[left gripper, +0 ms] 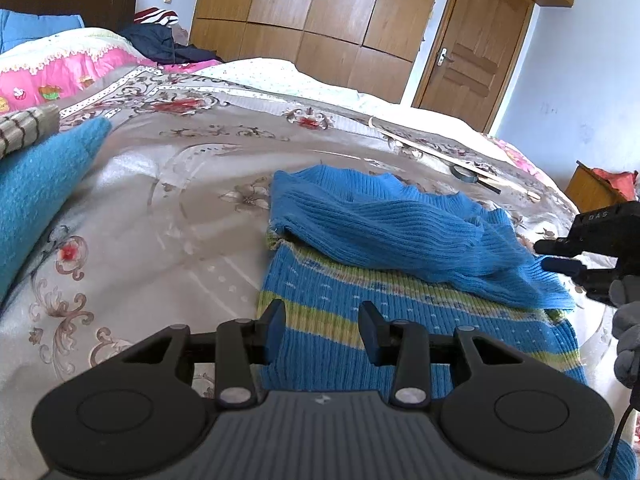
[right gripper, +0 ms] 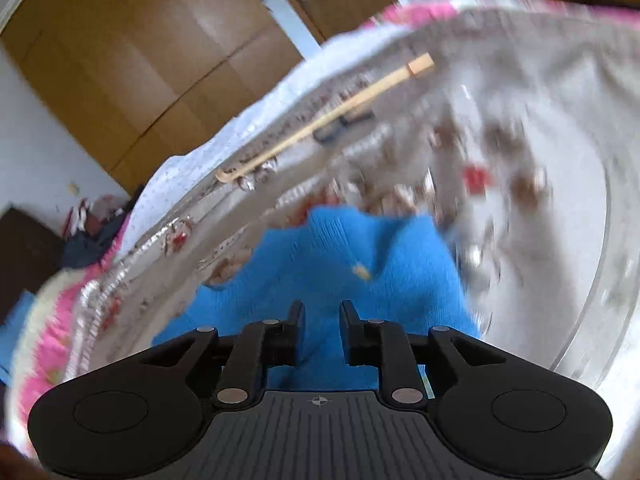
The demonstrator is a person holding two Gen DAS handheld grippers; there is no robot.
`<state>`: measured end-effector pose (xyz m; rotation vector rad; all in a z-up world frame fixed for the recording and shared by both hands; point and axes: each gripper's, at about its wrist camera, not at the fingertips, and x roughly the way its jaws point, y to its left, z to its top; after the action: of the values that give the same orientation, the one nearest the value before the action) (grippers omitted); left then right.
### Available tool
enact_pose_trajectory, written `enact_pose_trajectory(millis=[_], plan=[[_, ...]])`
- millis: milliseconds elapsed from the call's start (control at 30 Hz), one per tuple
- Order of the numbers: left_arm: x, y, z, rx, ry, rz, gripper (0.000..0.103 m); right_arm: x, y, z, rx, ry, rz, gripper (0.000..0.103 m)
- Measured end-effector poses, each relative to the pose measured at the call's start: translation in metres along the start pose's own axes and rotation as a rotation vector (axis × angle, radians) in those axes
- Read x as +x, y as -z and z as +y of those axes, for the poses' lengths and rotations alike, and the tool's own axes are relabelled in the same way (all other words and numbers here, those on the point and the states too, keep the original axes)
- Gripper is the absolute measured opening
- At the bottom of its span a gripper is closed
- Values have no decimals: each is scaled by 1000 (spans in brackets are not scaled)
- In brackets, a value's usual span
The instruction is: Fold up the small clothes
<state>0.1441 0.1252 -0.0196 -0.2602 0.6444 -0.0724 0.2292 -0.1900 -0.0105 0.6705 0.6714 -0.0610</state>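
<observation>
Wooden wardrobe doors [left gripper: 320, 4] and a panelled door [left gripper: 476, 44] back the bed [left gripper: 168, 184], whose floral quilt serves as our folding surface. We take the blue striped sweater [left gripper: 340, 300] as our landmark: it lies flat on the quilt, one plain blue sleeve [left gripper: 400, 224] folded across its upper part, presumably to narrow the garment before the next fold.

Our left tool [left gripper: 322, 330] hovers over the sweater's near hem, jaws parted with knit showing between them and nothing pinched. We judge it waits there to pin or lift the hem. Our right tool [left gripper: 560, 256], in a grey-gloved hand [left gripper: 626, 320], sits just beside the sweater's right edge, near the sleeve's cuff. In its own blurred view, the right tool [right gripper: 322, 320] stands with jaws apart above blue knit, gripping nothing, which suggests the sleeve is laid down and let go.

Left of the sweater, well apart, lies another blue knit garment [left gripper: 40, 184] beside a striped brownish one [left gripper: 24, 128], probably waiting their turn. Beyond the sweater, a thin wooden stick [left gripper: 452, 156] and a roll of dark tape [left gripper: 464, 172] rest on the quilt.
</observation>
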Motion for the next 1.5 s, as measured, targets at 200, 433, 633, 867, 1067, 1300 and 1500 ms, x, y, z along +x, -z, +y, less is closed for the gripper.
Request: enact_pose_trajectory(millis=[200, 433, 633, 867, 1067, 1300, 1500], plan=[[0, 0, -6, 31, -12, -21, 53, 13, 1, -24, 147, -80, 46, 32], [6, 2, -14, 63, -31, -11, 54, 43, 0, -21, 164, -114, 56, 14], [9, -12, -31, 154, -41, -31, 54, 24, -26, 15, 121, -216, 47, 12], [27, -26, -70, 356, -122, -136, 61, -12, -66, 91, 34, -369, 3, 12], [68, -30, -81, 513, -276, -158, 63, -13, -69, 109, 47, -394, 72, 12], [62, -61, -47, 370, -351, -210, 63, -32, -82, 99, 60, -407, -9, 12], [67, -39, -40, 349, -297, -120, 63, -42, -55, 41, 55, -252, -53, 12]])
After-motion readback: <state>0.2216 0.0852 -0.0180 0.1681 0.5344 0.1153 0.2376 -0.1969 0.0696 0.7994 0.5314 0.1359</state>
